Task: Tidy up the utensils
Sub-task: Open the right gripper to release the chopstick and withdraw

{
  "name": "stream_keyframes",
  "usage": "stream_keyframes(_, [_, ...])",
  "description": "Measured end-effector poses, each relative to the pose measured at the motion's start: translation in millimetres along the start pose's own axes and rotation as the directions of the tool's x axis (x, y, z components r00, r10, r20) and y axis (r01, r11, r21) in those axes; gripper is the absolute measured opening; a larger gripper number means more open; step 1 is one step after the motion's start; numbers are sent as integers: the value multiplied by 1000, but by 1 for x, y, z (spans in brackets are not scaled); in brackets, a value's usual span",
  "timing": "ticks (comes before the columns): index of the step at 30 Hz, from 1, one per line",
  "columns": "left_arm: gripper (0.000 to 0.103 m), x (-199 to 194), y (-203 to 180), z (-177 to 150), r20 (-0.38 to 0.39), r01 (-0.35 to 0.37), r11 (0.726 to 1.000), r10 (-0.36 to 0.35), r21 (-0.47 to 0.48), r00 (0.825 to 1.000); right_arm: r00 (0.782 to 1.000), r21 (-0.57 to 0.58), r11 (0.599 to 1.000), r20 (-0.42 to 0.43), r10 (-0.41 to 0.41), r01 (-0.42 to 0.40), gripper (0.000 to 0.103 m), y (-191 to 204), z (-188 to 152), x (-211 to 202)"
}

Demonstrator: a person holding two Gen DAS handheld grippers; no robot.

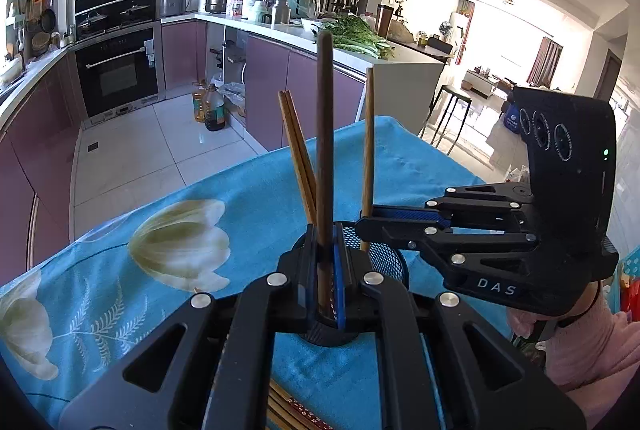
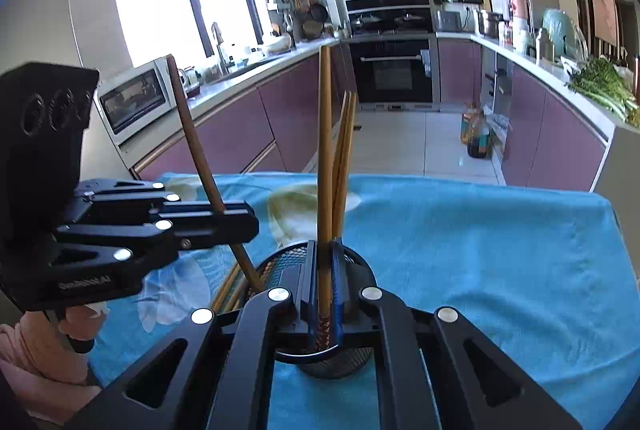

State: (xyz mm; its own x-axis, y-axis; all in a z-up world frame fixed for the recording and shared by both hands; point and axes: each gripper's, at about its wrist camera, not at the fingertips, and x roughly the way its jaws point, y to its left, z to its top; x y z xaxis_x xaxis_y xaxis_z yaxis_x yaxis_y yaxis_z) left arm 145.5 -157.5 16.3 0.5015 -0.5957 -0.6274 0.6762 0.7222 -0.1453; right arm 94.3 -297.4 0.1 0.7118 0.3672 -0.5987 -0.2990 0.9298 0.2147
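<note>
My left gripper [image 1: 325, 234] is shut on a dark brown chopstick [image 1: 325, 134] that stands nearly upright, its lower end over the black mesh holder [image 1: 386, 258]. Coming in from the right, my right gripper [image 1: 362, 226] is shut on a lighter chopstick [image 1: 369, 134]. In the right wrist view that gripper [image 2: 325, 246] grips the light chopstick [image 2: 325, 150] over the holder [image 2: 280, 264], and the left gripper [image 2: 252, 220] holds the dark chopstick [image 2: 192, 142] tilted. A pair of chopsticks [image 2: 346, 150] leans inside the holder. Loose chopsticks [image 2: 228, 290] lie beside it.
The table has a blue floral cloth [image 2: 480, 250]; its far edge drops to the tiled kitchen floor. Purple cabinets and an oven line the walls. Oil bottles [image 1: 210, 110] stand on the floor, a stool [image 1: 452, 110] beyond the table's right corner. Pink sleeves [image 1: 592, 346] hold both grippers.
</note>
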Motion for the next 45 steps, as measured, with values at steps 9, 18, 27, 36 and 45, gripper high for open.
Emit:
stream_keyframes(9, [10, 20, 9, 7, -25, -26, 999, 25, -23, 999, 1000, 39, 999, -8, 0, 0, 8, -7, 2, 11])
stream_keyframes(18, [15, 12, 20, -7, 2, -51, 996, 52, -70, 999, 1000, 49, 999, 22, -8, 7, 20, -7, 1, 3])
stream_keyframes(27, [35, -48, 38, -44, 129, -150, 982, 165, -113, 978, 989, -24, 994, 101, 112, -110, 33, 24, -7, -33])
stream_keyframes(36, [39, -60, 67, -108, 29, -225, 957, 234, -185, 972, 980, -89, 976, -20, 196, -197, 40, 59, -44, -12])
stream_keyframes(45, [40, -26, 75, -155, -106, -231, 947, 212, -221, 971, 970, -30, 985, -182, 162, -170, 40, 67, -82, 43])
